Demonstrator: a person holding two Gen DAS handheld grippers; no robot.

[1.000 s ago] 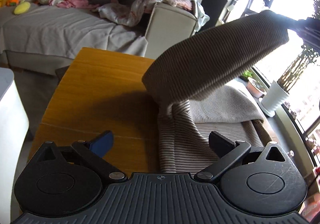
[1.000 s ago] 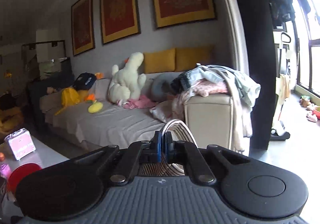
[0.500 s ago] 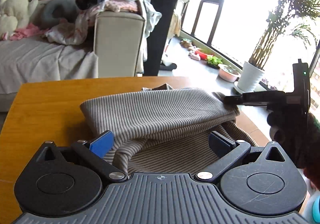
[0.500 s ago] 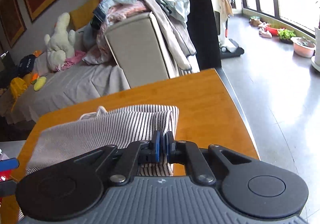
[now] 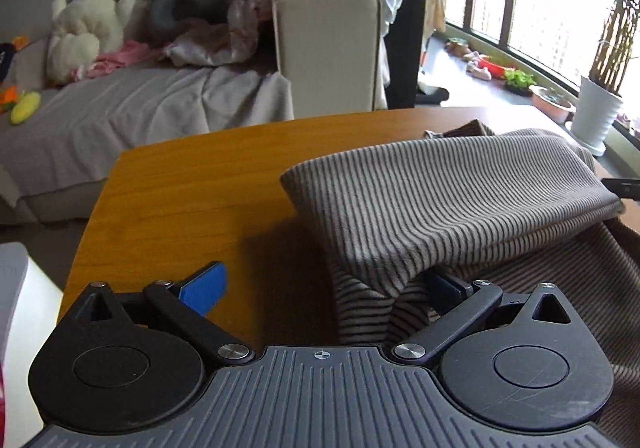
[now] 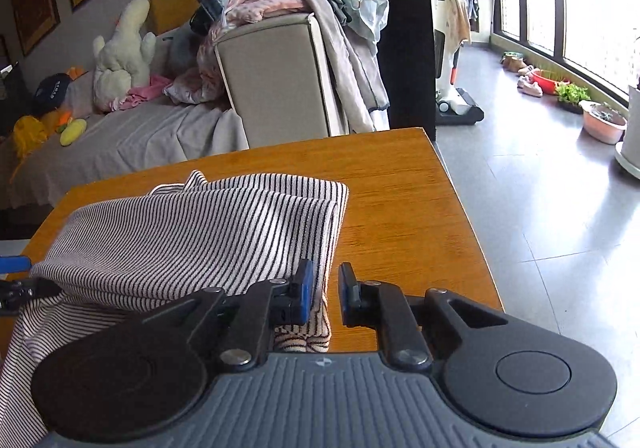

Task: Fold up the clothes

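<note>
Striped garment (image 6: 200, 232) doubled over on wooden table (image 6: 400, 183), upper layer draped toward 9 o'clock. Right gripper (image 6: 324, 290) parted slightly, cloth edge loose between pads, no squeeze. Left gripper (image 5: 320, 288) spread wide, gripping nothing, fabric over its 3 o'clock finger. Judged: fold being laid; edges best squared and flattened.

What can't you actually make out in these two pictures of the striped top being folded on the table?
- What kind of garment the striped top is: bunched folds hide its shape, and both views cut it off.
- Right claw: open, but its own body hides the cloth below.
- Left claw: open; the cloth covers one fingertip, so contact is unclear.
- Table: near edge hidden behind the claws in both views.
</note>
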